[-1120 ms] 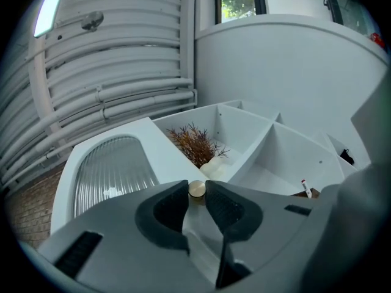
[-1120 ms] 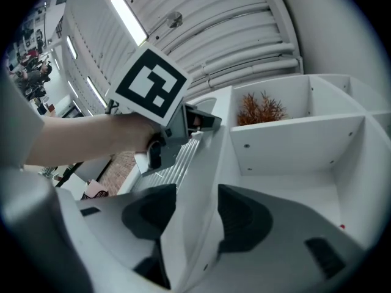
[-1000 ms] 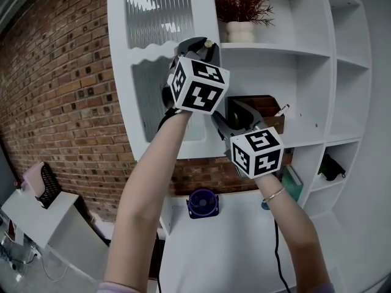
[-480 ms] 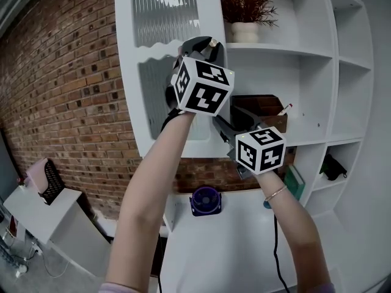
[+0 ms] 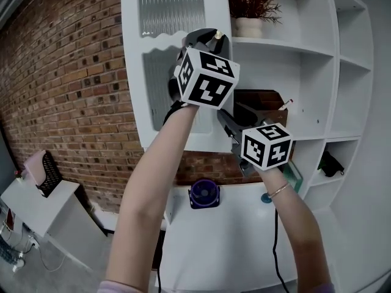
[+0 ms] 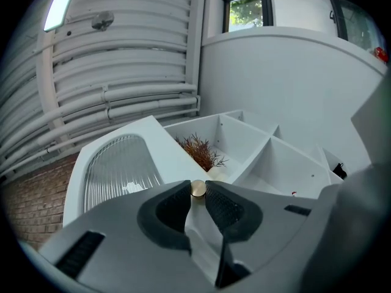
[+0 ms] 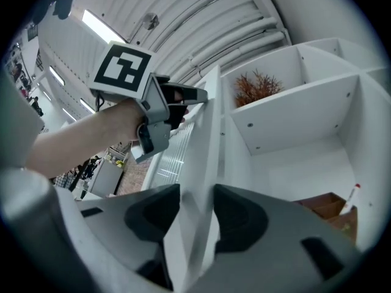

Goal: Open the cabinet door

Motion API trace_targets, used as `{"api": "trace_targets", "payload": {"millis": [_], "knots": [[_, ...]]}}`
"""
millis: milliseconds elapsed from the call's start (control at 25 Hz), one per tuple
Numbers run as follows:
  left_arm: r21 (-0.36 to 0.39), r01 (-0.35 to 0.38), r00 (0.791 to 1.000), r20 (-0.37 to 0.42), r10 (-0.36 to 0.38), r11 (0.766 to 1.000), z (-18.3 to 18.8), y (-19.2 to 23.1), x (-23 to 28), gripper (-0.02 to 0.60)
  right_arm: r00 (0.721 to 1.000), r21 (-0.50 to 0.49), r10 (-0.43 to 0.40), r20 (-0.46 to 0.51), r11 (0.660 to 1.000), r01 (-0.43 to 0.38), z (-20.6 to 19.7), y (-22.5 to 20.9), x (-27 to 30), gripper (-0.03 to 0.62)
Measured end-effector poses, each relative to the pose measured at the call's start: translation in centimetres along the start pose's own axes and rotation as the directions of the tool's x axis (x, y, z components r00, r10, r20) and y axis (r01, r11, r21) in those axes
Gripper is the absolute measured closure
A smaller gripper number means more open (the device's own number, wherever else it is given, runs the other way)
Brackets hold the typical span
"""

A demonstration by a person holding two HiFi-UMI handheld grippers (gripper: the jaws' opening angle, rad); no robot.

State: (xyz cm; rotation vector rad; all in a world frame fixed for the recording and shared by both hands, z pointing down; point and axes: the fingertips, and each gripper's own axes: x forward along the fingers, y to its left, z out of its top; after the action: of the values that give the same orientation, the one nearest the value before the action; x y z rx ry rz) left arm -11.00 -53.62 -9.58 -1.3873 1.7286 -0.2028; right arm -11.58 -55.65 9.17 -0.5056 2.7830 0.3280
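- The door (image 5: 160, 96) stood partly open, swung out to the left of the shelves (image 5: 293, 49).
- The left tool (image 6: 198, 195) pinched the small brass knob (image 6: 198, 188) near the door's free edge.
- Lower down, the right tool (image 7: 197, 209) had just been closing over that edge, with its pads seemingly against both faces (a second hold, by the look of it).
- The step in hand looked like swinging the door wider. The next move likely called for both tools to follow the hinge's arc together, without wrenching the knob.
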Motion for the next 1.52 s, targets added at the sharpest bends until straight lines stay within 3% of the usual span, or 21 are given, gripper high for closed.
{"api": "trace_targets", "payload": {"millis": [800,1080,1520], "knots": [[-0.052,0.04,0.996,0.081,-0.036,0.998,3.3,1.6,-5.8,0.506,0.998,-0.004,-0.046,0.05,0.999,0.046,2.4,5.2,-4.1,0.477],[-0.072,0.059,0.992,0.112,-0.05,0.996,4.2,2.5,-7.5,0.505,0.994,-0.064,-0.101,0.044,0.993,0.103,3.2,7.0,-4.8,0.477],[-0.112,0.081,0.986,0.152,-0.064,0.99,5.4,4.0,-10.6,0.5,0.985,-0.071,-0.164,0.049,0.983,0.168,4.3,10.6,-6.1,0.477]]}}
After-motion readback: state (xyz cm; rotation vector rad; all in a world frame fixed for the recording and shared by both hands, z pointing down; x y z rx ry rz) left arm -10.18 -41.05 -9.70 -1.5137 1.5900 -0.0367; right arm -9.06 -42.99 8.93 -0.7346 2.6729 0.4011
